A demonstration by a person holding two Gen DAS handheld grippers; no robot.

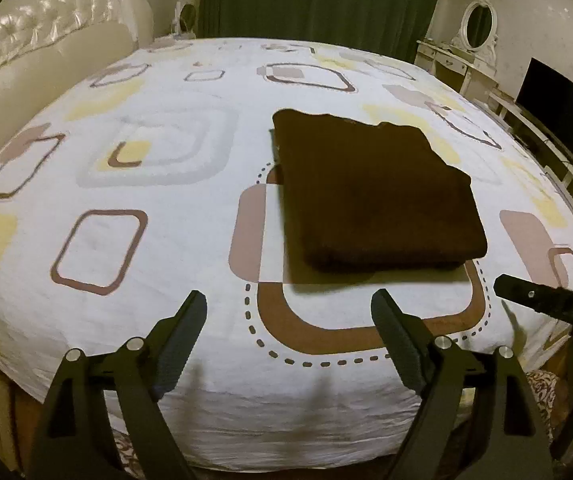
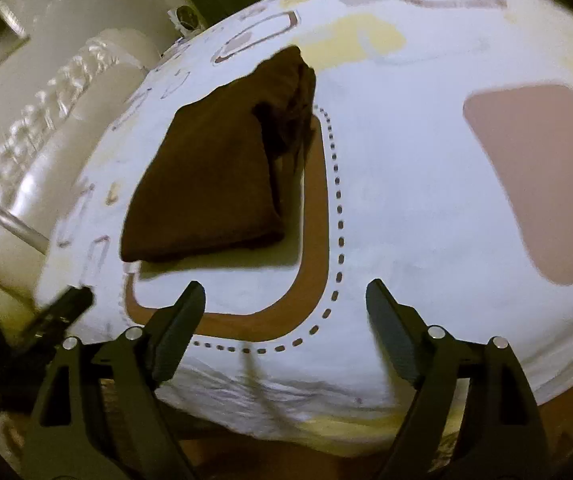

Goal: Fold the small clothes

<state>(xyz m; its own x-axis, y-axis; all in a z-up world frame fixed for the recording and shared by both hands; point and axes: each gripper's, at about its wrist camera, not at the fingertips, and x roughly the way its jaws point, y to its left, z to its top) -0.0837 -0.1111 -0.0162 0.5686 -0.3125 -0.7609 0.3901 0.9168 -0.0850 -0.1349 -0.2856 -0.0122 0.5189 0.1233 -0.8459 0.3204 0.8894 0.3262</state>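
Left wrist view: folded brown garment [image 1: 378, 196] flat on patterned bedsheet [image 1: 166, 264], long axis running away toward green curtain [image 1: 318, 0]. Left tongs [image 1: 290, 322] apart, empty. Dressing table [image 1: 466, 60], monitor [image 1: 558, 116] at right.

Right wrist view: garment [image 2: 206, 184] lies ahead-left, clear of right tongs [image 2: 286, 312], apart; headboard [image 2: 46, 120] left.

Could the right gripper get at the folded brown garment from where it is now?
Probably yes. The right gripper is open and empty, and only bare bed sheet lies between it and the brown garment, which sits ahead to its left.
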